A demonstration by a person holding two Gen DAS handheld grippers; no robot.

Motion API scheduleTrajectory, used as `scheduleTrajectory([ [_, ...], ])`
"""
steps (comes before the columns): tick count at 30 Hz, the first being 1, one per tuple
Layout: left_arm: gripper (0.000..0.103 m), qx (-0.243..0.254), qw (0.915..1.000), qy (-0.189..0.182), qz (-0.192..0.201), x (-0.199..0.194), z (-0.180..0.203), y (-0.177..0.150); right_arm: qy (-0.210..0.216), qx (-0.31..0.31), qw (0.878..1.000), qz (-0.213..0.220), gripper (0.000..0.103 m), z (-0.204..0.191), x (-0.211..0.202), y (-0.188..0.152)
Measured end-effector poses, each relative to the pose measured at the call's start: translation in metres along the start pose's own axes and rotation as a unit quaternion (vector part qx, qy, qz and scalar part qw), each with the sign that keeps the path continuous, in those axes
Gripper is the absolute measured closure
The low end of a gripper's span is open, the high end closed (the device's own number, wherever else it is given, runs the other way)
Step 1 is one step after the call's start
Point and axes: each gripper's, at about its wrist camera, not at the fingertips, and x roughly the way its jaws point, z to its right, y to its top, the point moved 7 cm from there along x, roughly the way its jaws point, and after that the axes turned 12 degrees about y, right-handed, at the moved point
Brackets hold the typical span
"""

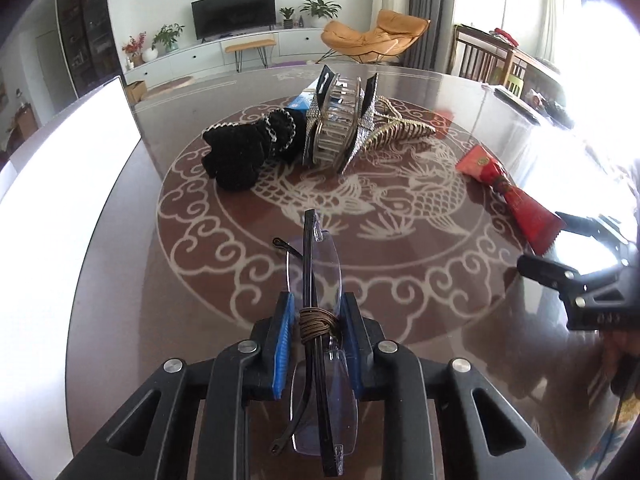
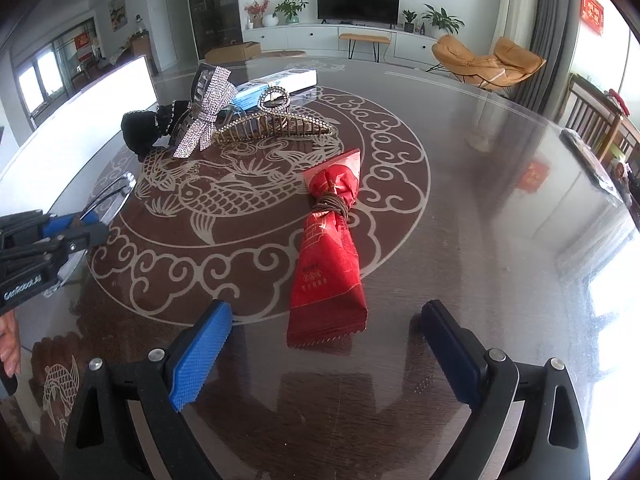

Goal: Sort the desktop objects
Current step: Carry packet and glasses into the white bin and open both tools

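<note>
Left gripper (image 1: pixel 314 344) clamped shut on folded glasses (image 1: pixel 320 280) — rimless clear lenses, thin black temples, brown cord (image 1: pixel 316 322) wound round the middle right at the blue pads (image 1: pixel 282 344). Glasses held upright, edge-on, above the glass-topped table (image 1: pixel 120 280) with koi and cloud pattern.

Right gripper (image 2: pixel 324 354) wide open, nothing between the pads, hovering just short of the red packet (image 2: pixel 328 268). Packet: red foil, serrated ends, gold print, pinched near the middle by a second brown cord; lying flat on the table near the pattern's right edge, apart from the other items.

Further back, clustered and touching or nearly so:
- 1 black scrunchie (image 1: pixel 244 148) with pale braided trim
- 1 rhinestone bow clip (image 2: pixel 208 120), tilted up
- 1 gold claw clip (image 2: pixel 276 124), lying on its side
- 1 blue-white box (image 2: pixel 276 82), behind the clips

Counted: 1 glasses, 1 packet, 2 cords, 2 clips, 1 scrunchie, 1 box, 2 grippers.

White board (image 1: pixel 60 200) along the table's left edge — overexposed, detail unreadable. Fingers (image 2: pixel 10 344) visible at the right view's left edge.
</note>
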Motion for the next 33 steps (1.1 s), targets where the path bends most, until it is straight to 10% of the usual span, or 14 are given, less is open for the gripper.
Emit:
scheduleTrajectory([
  [6,0.086,0.006,0.9999,-0.008,0.006,-0.026,-0.012,-0.028,0.070,0.035,0.991,-0.104,0.010,0.002,0.018,0.033],
  [12,0.087,-0.025,0.9991,-0.027,0.021,-0.033,-0.019,-0.031,0.006,0.017,0.985,-0.171,0.052,0.006,0.036,0.057],
  [13,0.087,-0.034,0.9983,-0.035,0.031,-0.038,-0.023,-0.032,0.008,0.014,0.986,-0.168,0.080,0.003,0.035,0.059],
  [14,0.087,-0.041,0.9974,-0.041,0.043,-0.043,-0.026,-0.032,0.010,0.019,0.986,-0.167,0.083,0.002,0.034,0.060],
  [23,0.087,-0.152,0.9771,-0.078,0.127,-0.124,-0.077,-0.016,0.066,0.011,0.994,-0.082,0.083,-0.053,-0.015,0.081],
  [33,0.087,-0.233,0.9586,0.003,0.164,-0.190,-0.216,-0.007,0.237,-0.093,0.967,0.015,0.084,-0.283,-0.058,0.170],
])
